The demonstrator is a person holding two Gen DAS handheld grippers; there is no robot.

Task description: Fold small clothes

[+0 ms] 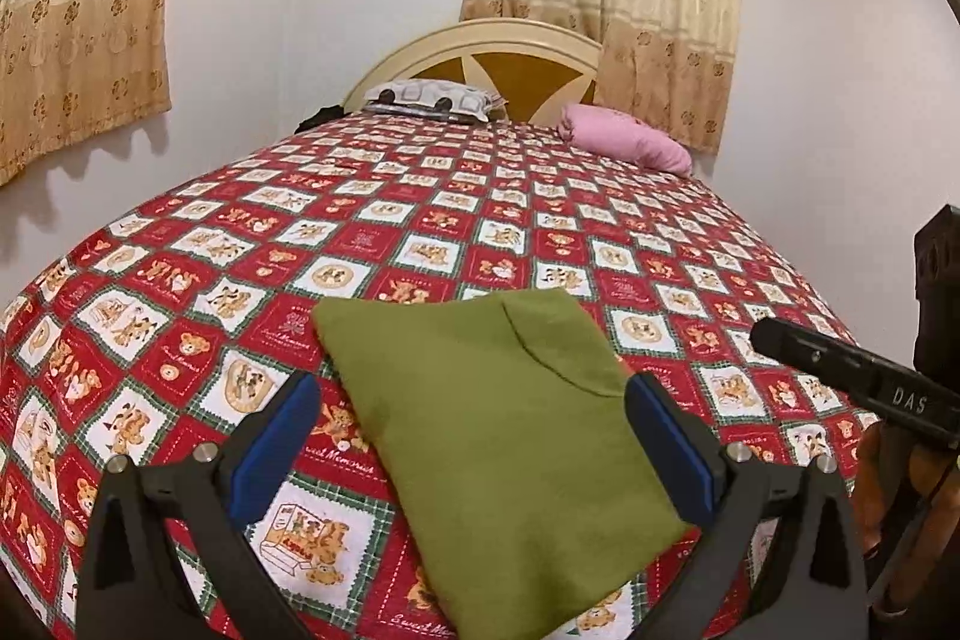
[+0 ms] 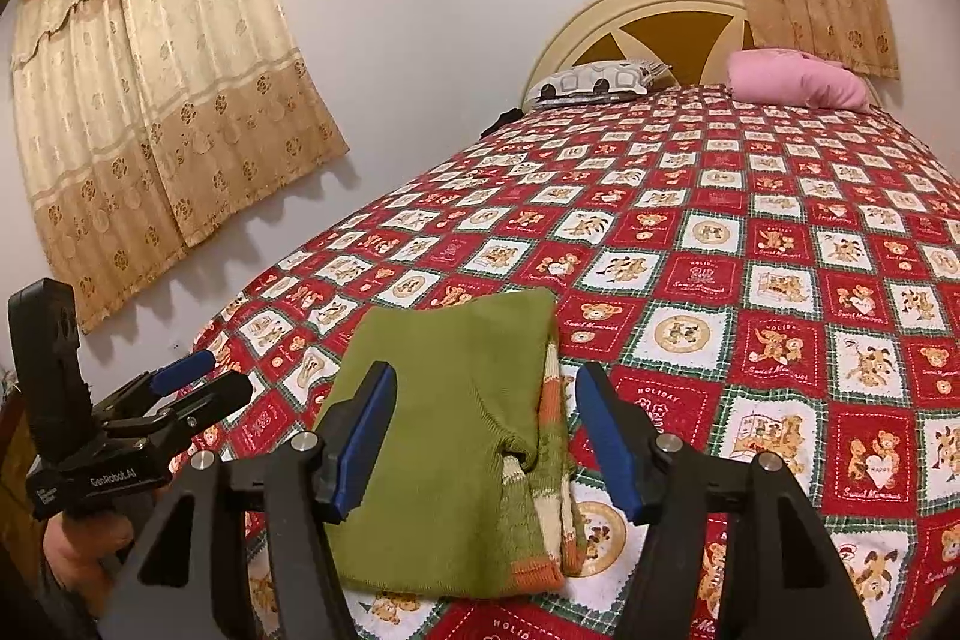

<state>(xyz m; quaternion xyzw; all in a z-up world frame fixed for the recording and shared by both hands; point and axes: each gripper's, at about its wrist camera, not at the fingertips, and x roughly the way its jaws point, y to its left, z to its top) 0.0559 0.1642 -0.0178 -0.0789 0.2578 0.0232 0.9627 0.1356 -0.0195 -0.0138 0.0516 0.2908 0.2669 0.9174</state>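
Observation:
A small green knit sweater (image 1: 504, 436) lies folded flat on the bed near its front edge. In the right wrist view the sweater (image 2: 444, 436) shows striped orange, cream and green cuffs (image 2: 549, 490) along its right side. My left gripper (image 1: 474, 436) is open and empty, held above the sweater with one finger on each side. My right gripper (image 2: 480, 436) is open and empty, also above the sweater. The right gripper (image 1: 840, 370) shows at the right of the left wrist view, and the left gripper (image 2: 198, 382) shows at the left of the right wrist view.
The bed has a red patchwork teddy-bear bedspread (image 1: 420, 220). A patterned pillow (image 1: 432, 97) and a pink pillow (image 1: 624, 136) lie by the headboard (image 1: 480, 52). Curtains (image 2: 156, 100) hang on the walls to the left and behind the bed.

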